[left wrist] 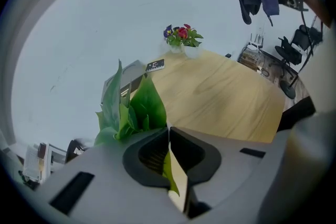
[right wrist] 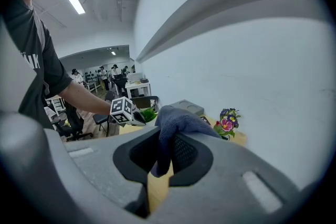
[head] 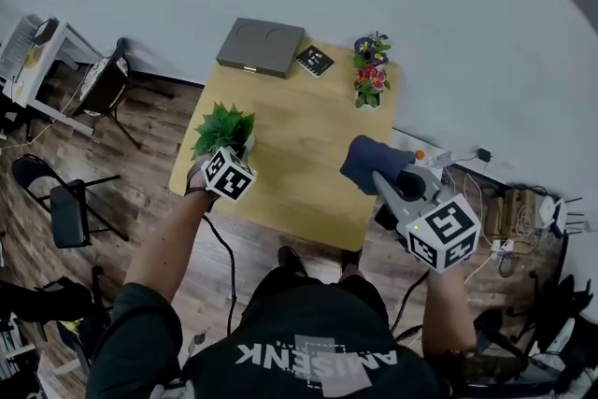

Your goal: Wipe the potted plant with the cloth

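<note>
- Left hand-held gripper (left wrist: 168, 131) is working at the worktop's (head: 299, 154) left edge, pointing down into the potted plant (head: 224, 128). Its jaws are closing almost together on one green leaf (left wrist: 169, 173).
- The potted plant is standing on the worktop just inside that left edge.
- Grey box (head: 261, 47) and a small black card (head: 314, 60) are lying along the worktop's far edge.
- A pot of flowers (head: 370, 75) is standing at the far right corner.
- Right hand-held gripper (right wrist: 165, 149) is hovering at the worktop's right edge, jaws clamping the dark blue cloth (head: 374, 162). The cloth is bunching above the worktop surface.
</note>
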{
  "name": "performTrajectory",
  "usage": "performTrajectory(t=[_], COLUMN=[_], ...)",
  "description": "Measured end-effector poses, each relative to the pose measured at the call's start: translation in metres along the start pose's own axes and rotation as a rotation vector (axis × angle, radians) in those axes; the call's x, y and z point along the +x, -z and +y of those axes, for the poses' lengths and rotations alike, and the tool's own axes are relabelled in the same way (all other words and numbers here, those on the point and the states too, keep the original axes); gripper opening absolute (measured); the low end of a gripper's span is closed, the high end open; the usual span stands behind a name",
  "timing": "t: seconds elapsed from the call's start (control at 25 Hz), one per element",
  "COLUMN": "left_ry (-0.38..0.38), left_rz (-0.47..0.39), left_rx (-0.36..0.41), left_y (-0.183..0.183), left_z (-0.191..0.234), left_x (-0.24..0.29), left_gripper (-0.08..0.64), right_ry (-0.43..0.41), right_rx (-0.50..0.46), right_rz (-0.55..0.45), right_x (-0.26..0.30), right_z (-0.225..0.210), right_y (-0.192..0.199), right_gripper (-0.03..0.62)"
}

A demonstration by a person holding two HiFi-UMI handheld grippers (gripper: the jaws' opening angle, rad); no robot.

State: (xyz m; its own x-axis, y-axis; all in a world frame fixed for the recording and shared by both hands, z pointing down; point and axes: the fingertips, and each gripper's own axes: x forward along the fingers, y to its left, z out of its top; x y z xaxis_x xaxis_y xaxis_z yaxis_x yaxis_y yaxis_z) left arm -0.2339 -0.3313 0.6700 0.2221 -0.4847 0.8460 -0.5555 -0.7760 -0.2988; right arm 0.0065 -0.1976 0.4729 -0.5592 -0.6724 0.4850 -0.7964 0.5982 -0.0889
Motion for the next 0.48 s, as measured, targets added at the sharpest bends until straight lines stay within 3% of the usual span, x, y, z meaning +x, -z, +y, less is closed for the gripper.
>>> performTrajectory(t=[0.28, 0.48], left_ry=[0.000, 0.000], left_rz=[0.011, 0.012], left_rx=[0.137, 0.160], left_y=[0.001, 0.001], left_z=[-0.012, -0.014], left_x=[0.006, 0.004], left_gripper=[0.015, 0.022], right_ry=[-0.007, -0.009], right_rx=[0.012, 0.020], right_rz=[0.006, -0.004], right_x=[0.002, -0.003], right_z=[0.005, 0.008], right_y=[0.005, 0.007], right_gripper=[0.028, 0.028])
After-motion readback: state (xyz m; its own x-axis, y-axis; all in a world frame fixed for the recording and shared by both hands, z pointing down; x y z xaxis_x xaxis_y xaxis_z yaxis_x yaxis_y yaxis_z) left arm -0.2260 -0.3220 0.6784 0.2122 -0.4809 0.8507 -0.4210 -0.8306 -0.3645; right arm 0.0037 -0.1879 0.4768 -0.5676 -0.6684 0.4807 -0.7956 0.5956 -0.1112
